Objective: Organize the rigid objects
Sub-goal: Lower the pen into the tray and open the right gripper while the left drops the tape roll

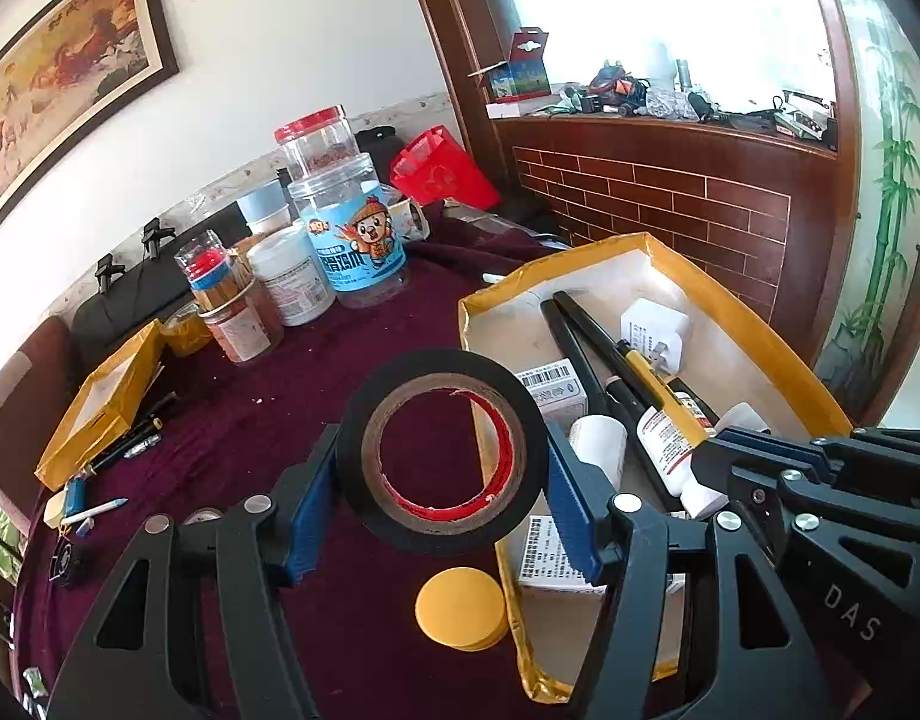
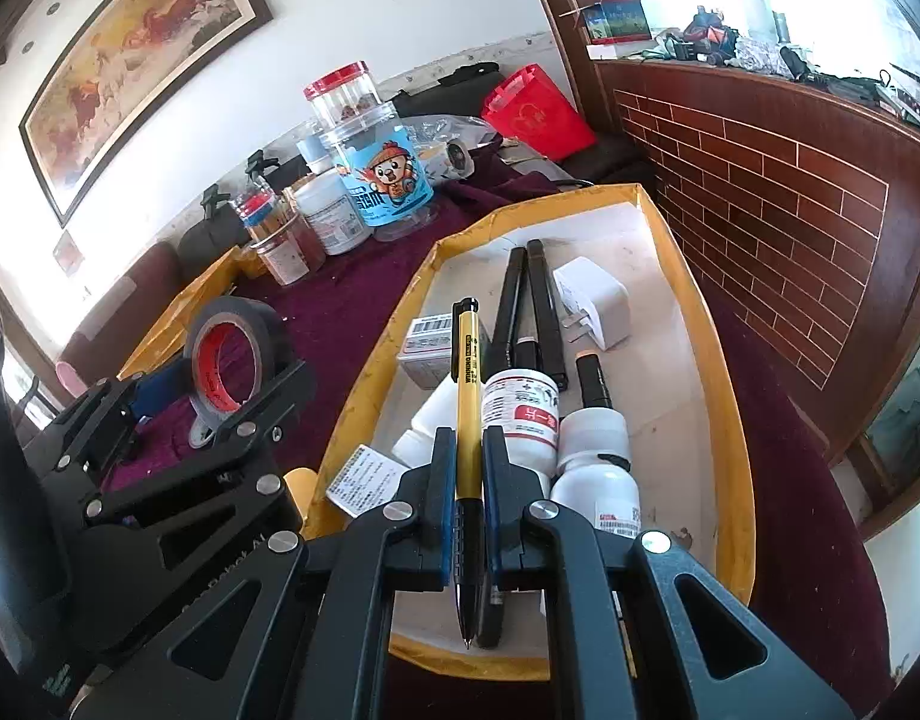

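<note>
1. My left gripper (image 1: 441, 468) has its fingers (image 1: 306, 516) clamped on a roll of black tape (image 1: 441, 450), 1 blue pad on each side of the roll. The roll stands on edge with its open core facing my camera, raised above the dark red cloth of the surface (image 1: 339, 348).
2. My right gripper (image 2: 467, 480) has its fingers (image 2: 441, 498) together on a yellow pen (image 2: 467, 396). The pen runs along the fingers, its tip pointing back toward me and its clip end pointing away.
3. The pen hangs over the yellow-rimmed tray (image 2: 724, 420), which sits at the right of the surface.
4. In the tray lie 2 black tubes (image 2: 535, 294) side by side, a white plug adapter (image 2: 592, 306) to their right, a white bottle with a red label (image 2: 523, 414), another white bottle (image 2: 598, 456) nearer me, and a small barcoded box (image 2: 426, 342) at the left wall.
5. From the left camera, the tape sits just left of the tray's left rim, and a flat yellow disc (image 1: 460, 606) lies on the cloth below it.
6. Far left on the surface stands a group of jars, the largest a clear jar with a blue cartoon label (image 1: 354, 240).
</note>
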`<state>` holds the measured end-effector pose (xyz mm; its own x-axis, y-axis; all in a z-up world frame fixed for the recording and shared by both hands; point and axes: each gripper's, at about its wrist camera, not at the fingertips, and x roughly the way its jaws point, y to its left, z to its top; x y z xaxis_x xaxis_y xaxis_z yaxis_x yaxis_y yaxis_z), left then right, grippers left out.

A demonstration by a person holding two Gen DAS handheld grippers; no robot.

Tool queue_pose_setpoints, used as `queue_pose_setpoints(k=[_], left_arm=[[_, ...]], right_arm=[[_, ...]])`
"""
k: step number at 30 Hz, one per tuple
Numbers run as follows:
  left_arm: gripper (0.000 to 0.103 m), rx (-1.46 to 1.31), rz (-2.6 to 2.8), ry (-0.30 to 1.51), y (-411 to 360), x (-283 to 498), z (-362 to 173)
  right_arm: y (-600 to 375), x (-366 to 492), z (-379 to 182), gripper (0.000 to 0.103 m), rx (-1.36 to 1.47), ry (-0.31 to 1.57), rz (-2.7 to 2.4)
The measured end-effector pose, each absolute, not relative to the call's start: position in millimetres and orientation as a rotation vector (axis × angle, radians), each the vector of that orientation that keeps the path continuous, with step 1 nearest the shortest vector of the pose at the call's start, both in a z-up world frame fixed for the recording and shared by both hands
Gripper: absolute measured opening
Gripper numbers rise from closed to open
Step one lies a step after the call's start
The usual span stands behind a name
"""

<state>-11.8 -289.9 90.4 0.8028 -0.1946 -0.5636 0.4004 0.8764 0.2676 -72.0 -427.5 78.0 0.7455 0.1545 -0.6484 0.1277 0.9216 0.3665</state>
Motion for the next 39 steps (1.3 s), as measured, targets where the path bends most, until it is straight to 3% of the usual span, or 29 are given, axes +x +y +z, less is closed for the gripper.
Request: queue_pose_setpoints(k=[27, 33, 39], left_arm=[[0.063, 0.294, -0.494, 0.766, -311, 11, 57], [0.077, 0.3, -0.529, 0.735, -312, 2, 66], [0.077, 0.287, -0.543, 0.751, -306, -2, 73]], right_arm=[[-462, -50, 69, 0.009, 0.44, 0.749, -0.098], [-462, -58, 75, 0.022, 0.455, 0.74, -0.103], [-460, -74, 85, 0.025, 0.462, 0.712, -0.105]])
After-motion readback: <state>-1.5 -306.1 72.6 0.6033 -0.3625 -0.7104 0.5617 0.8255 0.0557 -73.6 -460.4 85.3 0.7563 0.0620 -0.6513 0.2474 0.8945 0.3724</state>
